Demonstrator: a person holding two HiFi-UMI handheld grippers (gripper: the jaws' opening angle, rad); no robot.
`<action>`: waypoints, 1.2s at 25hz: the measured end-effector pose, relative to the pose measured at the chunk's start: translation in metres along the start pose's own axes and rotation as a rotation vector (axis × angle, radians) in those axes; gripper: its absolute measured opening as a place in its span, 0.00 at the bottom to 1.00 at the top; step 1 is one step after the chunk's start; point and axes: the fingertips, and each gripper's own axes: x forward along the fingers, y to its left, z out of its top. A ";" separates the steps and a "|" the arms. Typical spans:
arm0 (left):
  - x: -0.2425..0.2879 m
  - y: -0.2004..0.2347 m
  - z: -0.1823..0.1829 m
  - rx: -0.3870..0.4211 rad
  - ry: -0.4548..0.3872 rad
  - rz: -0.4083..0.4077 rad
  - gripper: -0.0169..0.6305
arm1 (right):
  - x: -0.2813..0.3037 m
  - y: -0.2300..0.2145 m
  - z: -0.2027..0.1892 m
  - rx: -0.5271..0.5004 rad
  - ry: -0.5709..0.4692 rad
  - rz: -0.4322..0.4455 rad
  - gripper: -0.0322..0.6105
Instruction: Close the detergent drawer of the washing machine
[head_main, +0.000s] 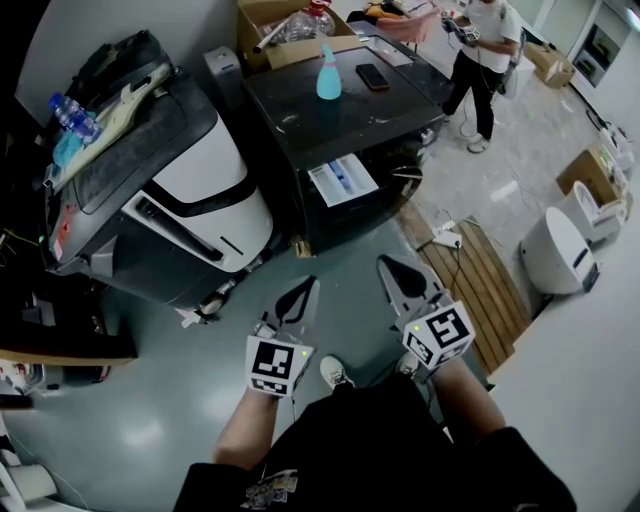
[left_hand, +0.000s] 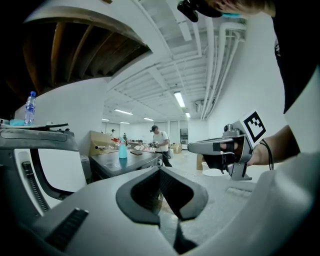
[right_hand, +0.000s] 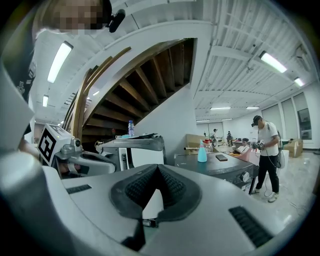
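Both grippers are held low and near us, well short of the machine. The left gripper (head_main: 303, 292) has its jaws pressed together with nothing between them. The right gripper (head_main: 393, 270) is the same, jaws together and empty.

The dark washing machine (head_main: 300, 100) stands far centre. Its detergent drawer (head_main: 342, 180) is pulled out of the front toward us, a pale tray with a blue insert showing. A blue spray bottle (head_main: 328, 73) and a phone (head_main: 372, 76) sit on the lid, clear of the drawer.

Handling, as we judge it: the drawer looks like light, stiff plastic running on a slide, so no grasp is needed. Closed jaw tips can serve as a pusher against the near front panel, at its middle. An off-centre push may skew the tray and bind it. We expect some drag near the end of travel, so a steady push suits better than a jab. The panel may be smooth, so the tips could skid off.

The right gripper sits nearer the drawer's line.
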 end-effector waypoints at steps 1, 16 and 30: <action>-0.001 0.001 0.001 0.000 -0.001 0.000 0.03 | 0.001 0.001 0.001 -0.001 -0.002 0.000 0.05; -0.014 0.015 0.005 0.003 -0.020 0.044 0.03 | 0.008 0.011 0.010 0.002 -0.023 0.011 0.05; 0.002 0.028 0.006 -0.011 -0.024 0.067 0.03 | 0.030 -0.009 0.005 0.013 -0.030 0.036 0.11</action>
